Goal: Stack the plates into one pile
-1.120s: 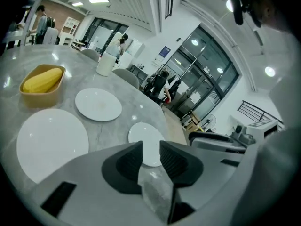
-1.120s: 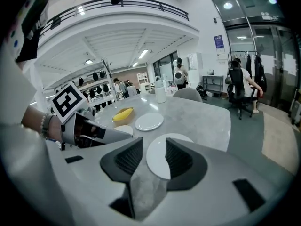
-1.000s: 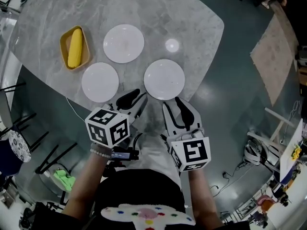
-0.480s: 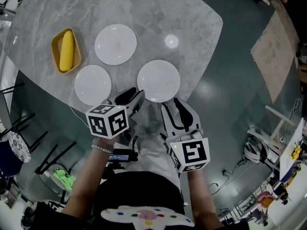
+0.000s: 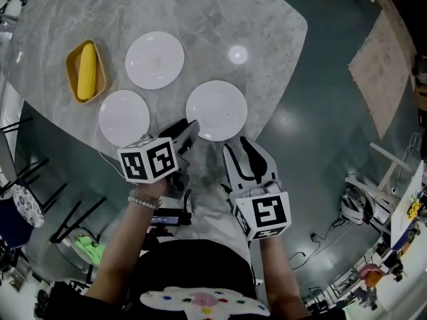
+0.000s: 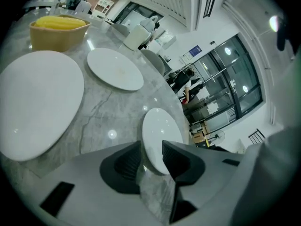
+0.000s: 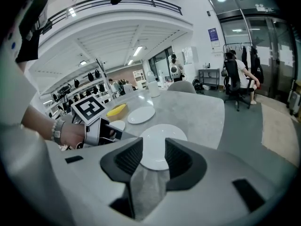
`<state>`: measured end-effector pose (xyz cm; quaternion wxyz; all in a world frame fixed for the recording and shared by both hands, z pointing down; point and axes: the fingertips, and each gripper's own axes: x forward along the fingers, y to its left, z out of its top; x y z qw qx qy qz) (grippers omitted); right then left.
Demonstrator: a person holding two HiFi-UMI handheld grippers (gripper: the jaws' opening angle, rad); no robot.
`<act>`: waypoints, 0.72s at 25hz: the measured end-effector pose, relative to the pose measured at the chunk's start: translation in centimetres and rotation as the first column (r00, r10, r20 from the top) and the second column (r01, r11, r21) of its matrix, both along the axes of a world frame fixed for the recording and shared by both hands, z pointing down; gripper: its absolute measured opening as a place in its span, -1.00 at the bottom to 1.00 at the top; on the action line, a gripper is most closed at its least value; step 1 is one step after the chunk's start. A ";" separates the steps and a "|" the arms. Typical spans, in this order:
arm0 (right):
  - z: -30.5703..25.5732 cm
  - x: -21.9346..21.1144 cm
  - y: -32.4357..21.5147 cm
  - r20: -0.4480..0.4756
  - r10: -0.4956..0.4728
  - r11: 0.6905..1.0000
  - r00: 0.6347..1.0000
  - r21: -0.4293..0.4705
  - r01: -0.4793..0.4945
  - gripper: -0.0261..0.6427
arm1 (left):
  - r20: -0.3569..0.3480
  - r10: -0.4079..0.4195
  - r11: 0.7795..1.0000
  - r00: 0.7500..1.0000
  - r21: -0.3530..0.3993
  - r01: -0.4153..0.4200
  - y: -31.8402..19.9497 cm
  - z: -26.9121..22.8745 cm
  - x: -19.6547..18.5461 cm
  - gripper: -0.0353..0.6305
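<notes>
Three white plates lie apart on the grey marble table (image 5: 267,25): a far plate (image 5: 155,60), a near-left plate (image 5: 124,117) and a near-right plate (image 5: 216,110). My left gripper (image 5: 183,131) hovers at the table's near edge between the two near plates, open, with nothing between its jaws. In the left gripper view the near-right plate (image 6: 162,126) shows beyond the left gripper (image 6: 151,157), and the near-left plate (image 6: 37,102) fills the left side. My right gripper (image 5: 237,145) is open just short of the near-right plate (image 7: 160,133), holding nothing.
A yellow tray holding a corn cob (image 5: 85,71) sits at the table's left, beside the far plate. A white jug-like object (image 6: 141,32) stands at the far edge. Chairs (image 5: 40,199) stand on the dark floor to the left.
My left gripper has sunk toward the table edge and rolled, its marker cube turning, and its jaws have spread wider. The right gripper has barely shifted. No plate has moved.
</notes>
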<state>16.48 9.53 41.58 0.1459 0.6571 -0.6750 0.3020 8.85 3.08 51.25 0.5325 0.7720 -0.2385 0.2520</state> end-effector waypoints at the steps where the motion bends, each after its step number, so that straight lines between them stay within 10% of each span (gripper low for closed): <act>1: 0.1 0.0 0.1 0.003 0.004 1.000 1.000 -0.001 -0.004 -0.52 | 0.002 -0.008 1.000 1.000 -0.010 0.008 -0.1 0.1 0.0 -0.45; 18: 1.7 -0.2 2.7 0.045 0.038 0.999 0.998 -0.041 -0.036 -0.52 | 0.004 -0.101 0.986 0.995 -0.130 0.101 0.7 0.8 -0.1 -0.72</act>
